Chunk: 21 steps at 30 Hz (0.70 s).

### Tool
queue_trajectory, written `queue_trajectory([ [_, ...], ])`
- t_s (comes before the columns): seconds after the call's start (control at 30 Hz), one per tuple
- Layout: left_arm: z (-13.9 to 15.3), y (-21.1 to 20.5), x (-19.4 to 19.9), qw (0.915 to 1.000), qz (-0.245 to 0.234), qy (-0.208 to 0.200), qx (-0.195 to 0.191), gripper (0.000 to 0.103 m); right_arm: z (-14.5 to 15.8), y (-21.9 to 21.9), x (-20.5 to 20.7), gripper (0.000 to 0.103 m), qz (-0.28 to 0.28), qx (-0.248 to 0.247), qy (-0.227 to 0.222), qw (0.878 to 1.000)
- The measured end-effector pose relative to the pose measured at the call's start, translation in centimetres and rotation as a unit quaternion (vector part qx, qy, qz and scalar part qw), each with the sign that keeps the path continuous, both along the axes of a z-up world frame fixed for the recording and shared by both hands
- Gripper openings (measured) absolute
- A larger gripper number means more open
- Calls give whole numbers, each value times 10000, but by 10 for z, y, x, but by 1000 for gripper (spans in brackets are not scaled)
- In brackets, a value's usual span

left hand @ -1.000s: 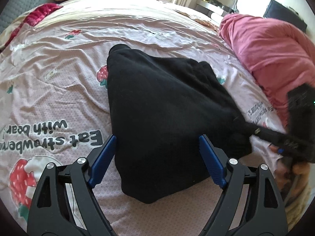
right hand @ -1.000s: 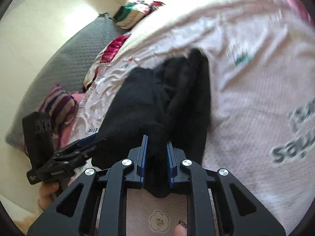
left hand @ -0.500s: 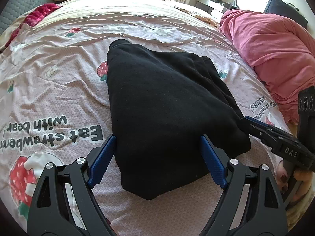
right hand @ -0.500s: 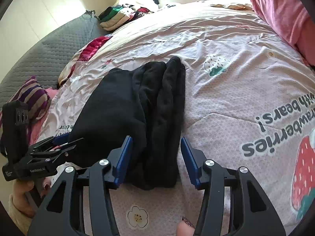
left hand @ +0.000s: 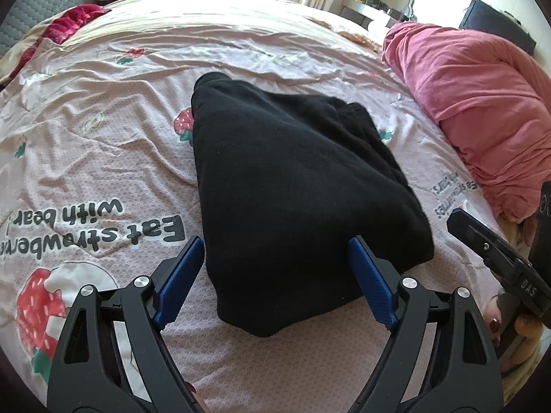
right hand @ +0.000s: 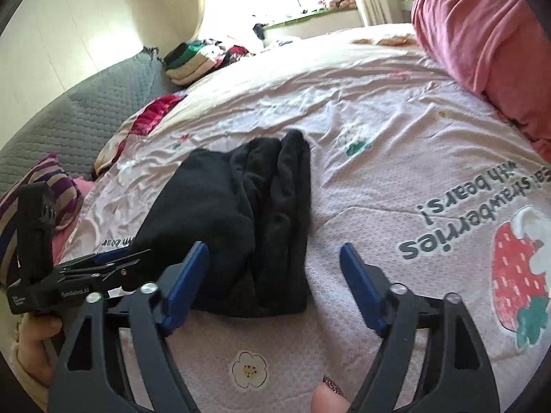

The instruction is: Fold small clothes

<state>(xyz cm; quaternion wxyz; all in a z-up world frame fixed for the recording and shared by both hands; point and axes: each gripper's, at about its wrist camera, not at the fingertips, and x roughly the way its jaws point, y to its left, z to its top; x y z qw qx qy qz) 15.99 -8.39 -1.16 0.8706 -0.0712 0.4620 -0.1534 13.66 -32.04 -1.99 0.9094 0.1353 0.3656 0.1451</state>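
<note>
Black and soft, the folded garment (left hand: 296,203) lies in the middle of the frame on the pink bedsheet (left hand: 103,172) with strawberry prints. The left gripper (left hand: 275,272) has its blue jaws spread wide at the bottom of the frame, one on each side of the near end of the garment, and they do not press it. The right gripper (right hand: 273,275) is opening its jaws; the garment's near edge lies between them, not held. A pink blanket (left hand: 482,110) is heaped at the upper right.

Bed (left hand: 103,158) in pink strawberry-print sheet, folded black garment (left hand: 292,186) mid-surface, pink quilt (left hand: 482,110) along one edge.
</note>
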Motion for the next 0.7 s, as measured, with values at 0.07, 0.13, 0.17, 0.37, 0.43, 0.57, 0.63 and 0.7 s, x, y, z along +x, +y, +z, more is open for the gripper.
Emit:
queue_trajectory([
  [0.07, 5, 3, -4, 10000, 15, -78, -24, 80, 6, 0, -9, 93, -82, -61, -163, 9998],
  [0.13, 10, 6, -9, 9998, -1, -167, -56, 82, 13, 0, -21, 95, -141, -96, -385, 9991],
  [0.17, 14, 7, -12, 9997, 0, -228, -67, 85, 16, 1, -26, 97, -145, -96, -471, 9987],
  [0.37, 30, 12, -33, 9987, -34, -492, -122, 94, 29, 4, -54, 98, -214, -85, -824, 9963],
  [0.43, 33, 12, -39, 9984, -49, -550, -105, 94, 31, 6, -62, 98, -187, -98, -860, 9961],
  [0.57, 40, 13, -53, 9972, -46, -743, -4, 94, 35, 11, -75, 98, -189, -243, -982, 9947],
  [0.63, 44, 14, -61, 9961, -49, -879, 75, 94, 37, 13, -83, 98, -200, -264, -1058, 9938],
  [0.7, 45, 16, -68, 9952, -42, -974, 104, 94, 39, 14, -89, 98, -210, -296, -1114, 9931],
])
